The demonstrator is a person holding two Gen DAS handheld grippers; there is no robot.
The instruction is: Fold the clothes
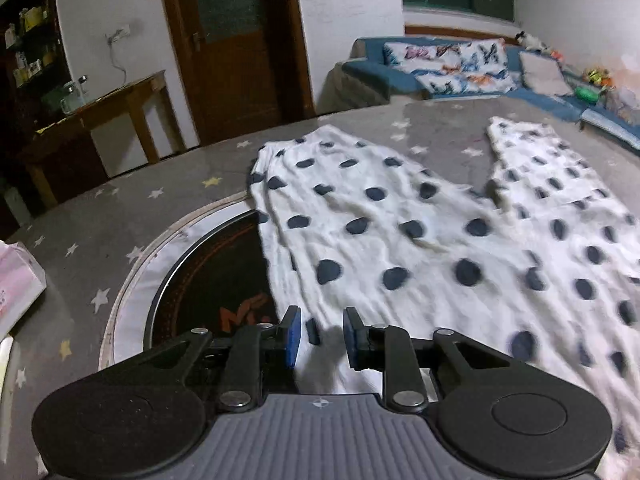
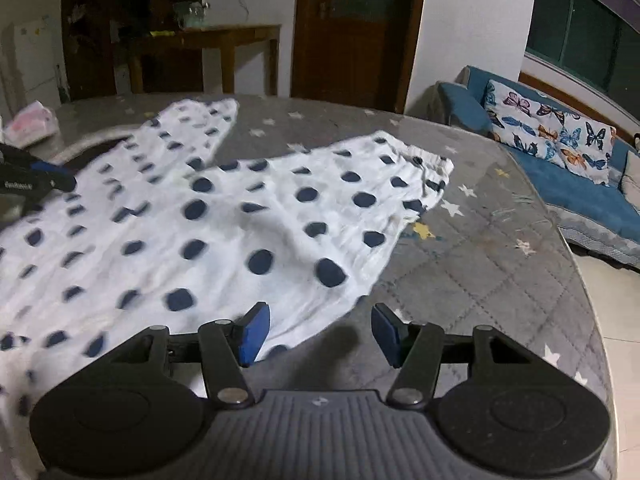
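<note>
Two tools: both sit low at the near edge of the polka-dot pants [image 1: 420, 240], so my guess is the waist end is about to get picked up for the first fold.
Pants: spread flat on the tabletop [image 2: 480, 264], legs fanning away from both tools, waist end closest. Nothing looks folded yet.
Left tool [image 1: 322, 334]: jaws apart with only a narrow gap, white cloth lying right between and under the pads. Can't tell if it's actually pinching any of it; looks like it's just hovering over the hem.
Right tool [image 2: 320, 332]: jaws wide apart, straddling the pants' near corner, left pad over cloth, right pad over bare tabletop. Lined up to grab that corner, I'd say.
Why flat: legs laid out like that should make a clean lengthwise fold easy.
In the way: a round black inset plate [image 1: 216, 280] sits just ahead-left of the left tool, and the pants partly cover it, so the cloth could snag on the rim.
Around: pink tissue pack [image 1: 18, 280] far off to the left tool's left, blue sofa [image 2: 580, 184] beyond the tabletop to the right tool's right. Neither really blocks anything.
</note>
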